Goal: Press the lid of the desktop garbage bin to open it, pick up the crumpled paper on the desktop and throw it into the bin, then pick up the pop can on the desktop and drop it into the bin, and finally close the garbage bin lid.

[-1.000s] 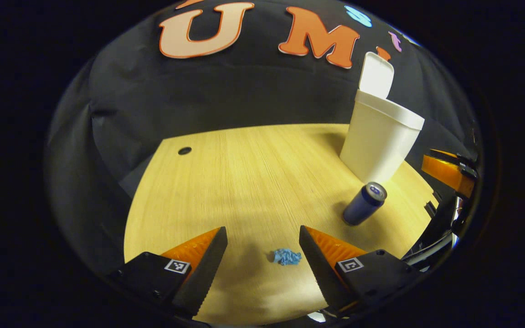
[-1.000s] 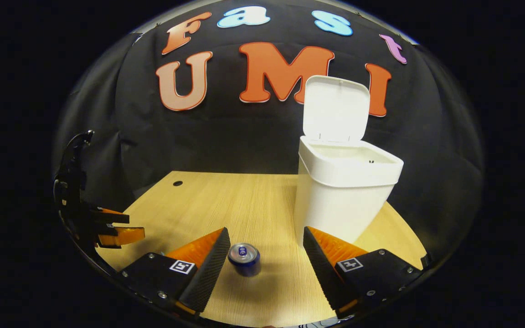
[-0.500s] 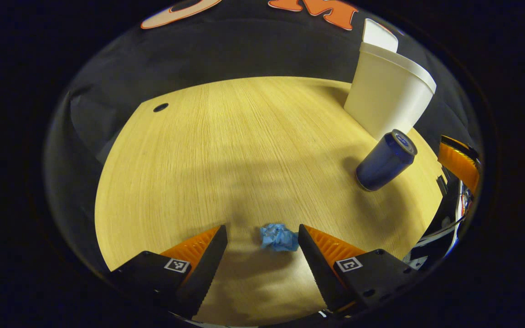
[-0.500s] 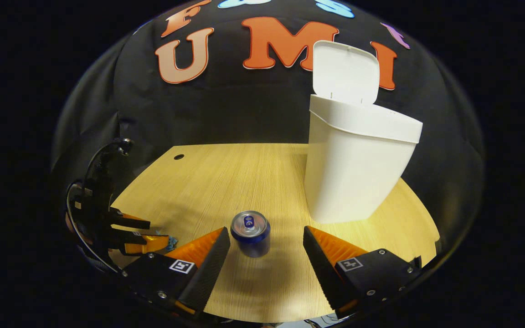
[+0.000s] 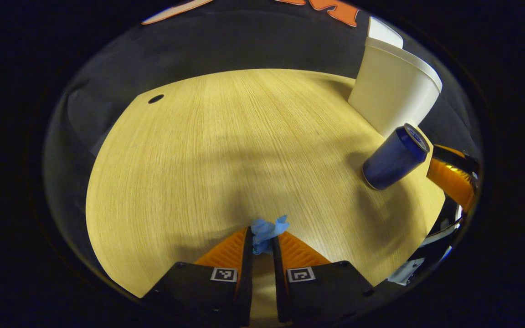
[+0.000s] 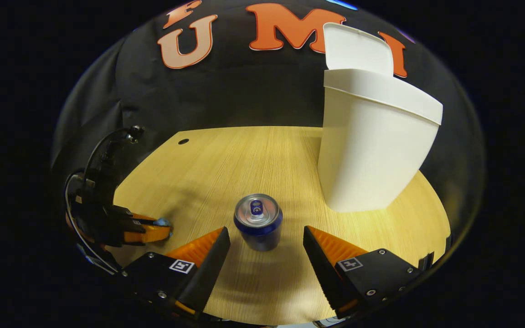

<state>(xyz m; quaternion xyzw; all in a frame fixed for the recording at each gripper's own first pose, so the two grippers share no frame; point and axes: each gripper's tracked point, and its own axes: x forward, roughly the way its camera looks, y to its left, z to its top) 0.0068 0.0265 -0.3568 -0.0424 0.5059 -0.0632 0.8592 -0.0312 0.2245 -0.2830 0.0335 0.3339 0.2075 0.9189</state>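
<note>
Between left claw (image 5: 262,243) fingers, seemingly pinched: crumpled paper (image 5: 266,231)

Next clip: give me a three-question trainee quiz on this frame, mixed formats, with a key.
1. True or false: the bin has its lid shut.
2. What does the left gripper hold? A) pop can B) crumpled paper C) nothing
3. Fill in: the pop can stands upright on the table ahead of the right gripper, whose jaws are ____.

Key: 1 false; 2 B, crumpled paper; 3 open.
</note>
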